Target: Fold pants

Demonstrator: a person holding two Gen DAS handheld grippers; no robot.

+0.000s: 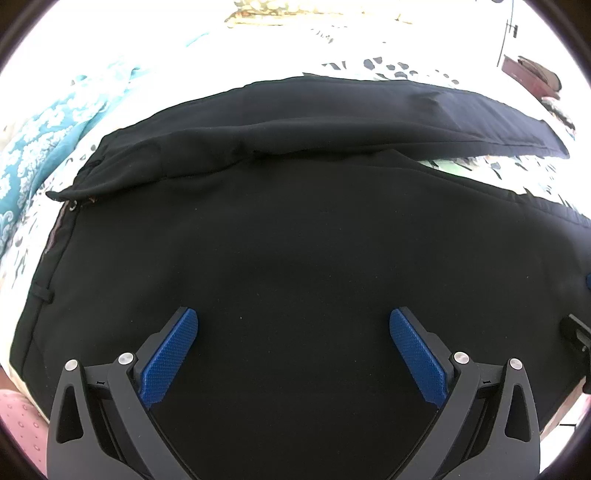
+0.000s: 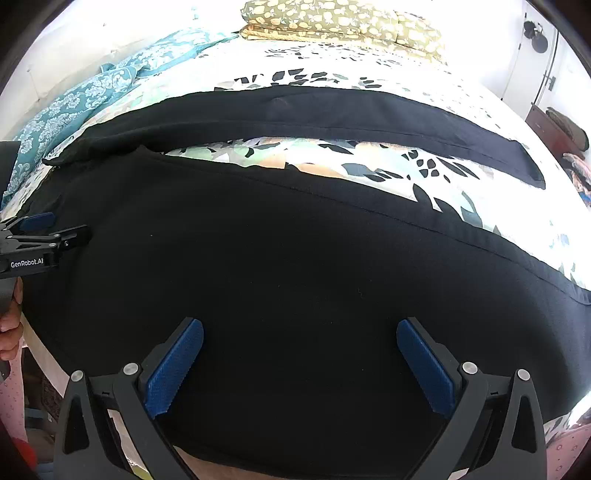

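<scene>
Black pants [image 1: 280, 236] lie spread flat on a bed with a leaf-patterned sheet [image 2: 351, 166]. The waistband runs along the left in the left wrist view; both legs stretch to the right, with a strip of sheet between them. My left gripper [image 1: 293, 325] hovers open over the seat area near the waist, nothing between its blue pads [image 1: 170, 354]. My right gripper [image 2: 300, 332] stands open over the near leg [image 2: 295, 258], its pads apart from the cloth edge. The far leg [image 2: 314, 114] lies flat beyond. The left gripper [image 2: 40, 236] also shows at the left edge of the right wrist view.
A teal patterned blanket [image 2: 85, 96] is bunched at the far left of the bed. An olive floral pillow [image 2: 340, 22] rests at the head. A dark red cabinet [image 2: 546, 122] stands beyond the bed's right side. A hand [image 2: 9, 332] holds the left tool.
</scene>
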